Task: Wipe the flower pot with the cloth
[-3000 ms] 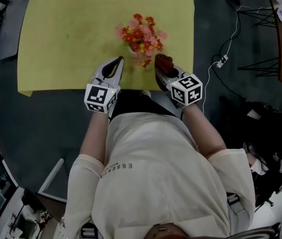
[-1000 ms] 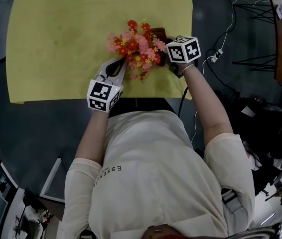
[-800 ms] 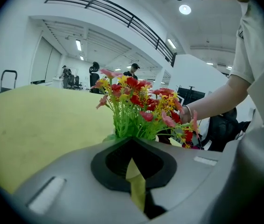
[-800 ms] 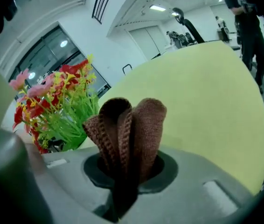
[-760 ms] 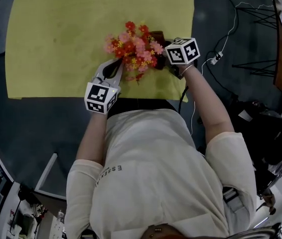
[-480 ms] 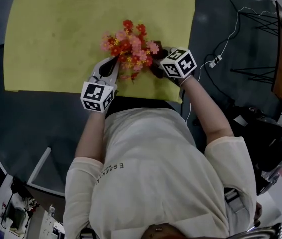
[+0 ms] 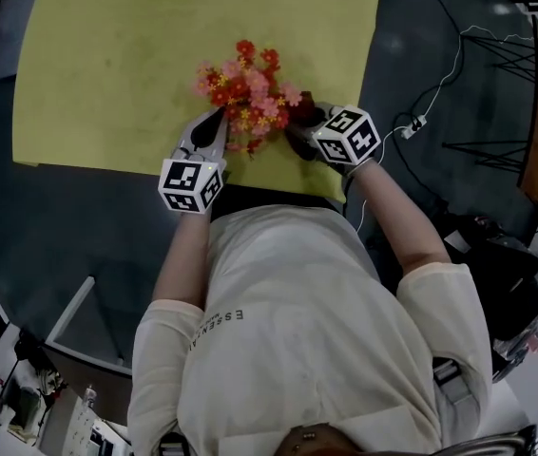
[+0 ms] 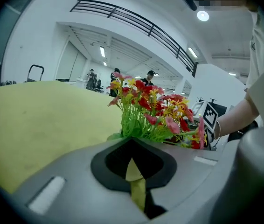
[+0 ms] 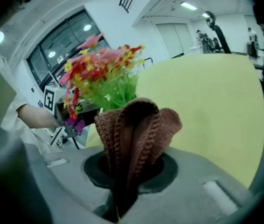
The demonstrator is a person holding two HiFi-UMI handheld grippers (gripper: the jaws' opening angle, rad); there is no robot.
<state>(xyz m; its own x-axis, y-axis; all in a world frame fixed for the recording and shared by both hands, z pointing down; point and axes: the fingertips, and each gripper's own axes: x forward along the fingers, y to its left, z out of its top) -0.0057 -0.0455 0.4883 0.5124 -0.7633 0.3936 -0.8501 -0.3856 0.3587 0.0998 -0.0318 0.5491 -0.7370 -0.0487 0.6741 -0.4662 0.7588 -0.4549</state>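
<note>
In the head view a bunch of red, pink and yellow flowers (image 7: 245, 84) stands just above the centre of the frame, near the lower edge of a yellow mat (image 7: 107, 55) that fills the upper part; the flower pot itself is hidden beneath the blossoms; the left gripper (image 7: 218, 115) reaches up to the flowers from the lower left, its tips at the edge of the bunch, and the right gripper (image 7: 299, 129) comes in from the right with a dark reddish cloth (image 7: 304, 112) at its tip, right against the bunch; the person's pale shirt (image 7: 297, 331) fills the lower half. In the left gripper view the left gripper (image 8: 133, 141) has its jaws pressed together with nothing between them; the flowers (image 8: 150, 111) rise on green stems just beyond its tips at centre, the mat (image 8: 38, 115) spreads at the left, and the other gripper's marker cube (image 8: 210, 115) shows at the right. In the right gripper view the right gripper (image 9: 131, 157) is clamped on the folded brown knitted cloth (image 9: 134, 125), which stands up at centre; the flowers (image 9: 104, 76) sit close behind it at upper left, and the mat (image 9: 206, 97) lies at the right.
</note>
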